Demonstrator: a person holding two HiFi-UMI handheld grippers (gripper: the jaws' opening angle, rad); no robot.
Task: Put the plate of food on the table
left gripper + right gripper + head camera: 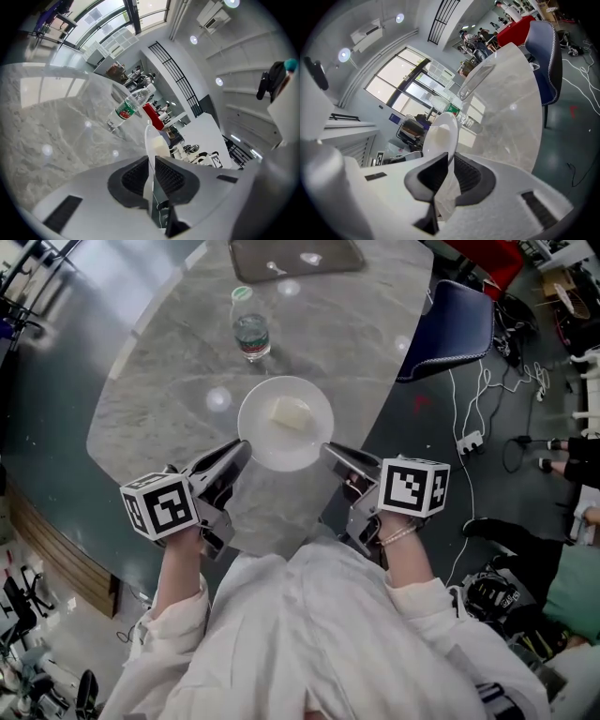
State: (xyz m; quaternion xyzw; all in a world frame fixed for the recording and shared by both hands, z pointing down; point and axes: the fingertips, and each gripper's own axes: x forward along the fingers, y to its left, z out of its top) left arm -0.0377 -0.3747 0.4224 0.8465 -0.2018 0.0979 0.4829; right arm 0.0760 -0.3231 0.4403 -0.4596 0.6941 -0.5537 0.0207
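A white plate [259, 441] carries a pale block of food [290, 413] and is over the near part of the marble table [169, 399]. My left gripper [240, 452] is shut on the plate's left rim and my right gripper [330, 454] on its right rim. In the left gripper view the plate [148, 138] runs edge-on between the ribbed pads of the gripper [151, 163], with the food [162, 148] beyond. In the right gripper view the plate [443, 133] is clamped the same way in the gripper [451, 161]. I cannot tell whether the plate touches the table.
A plastic water bottle [250, 326] stands just beyond the plate. A dark tray [295, 257] lies at the table's far end. A blue chair [450, 329] sits at the table's right side, with cables and a power strip [471, 441] on the floor.
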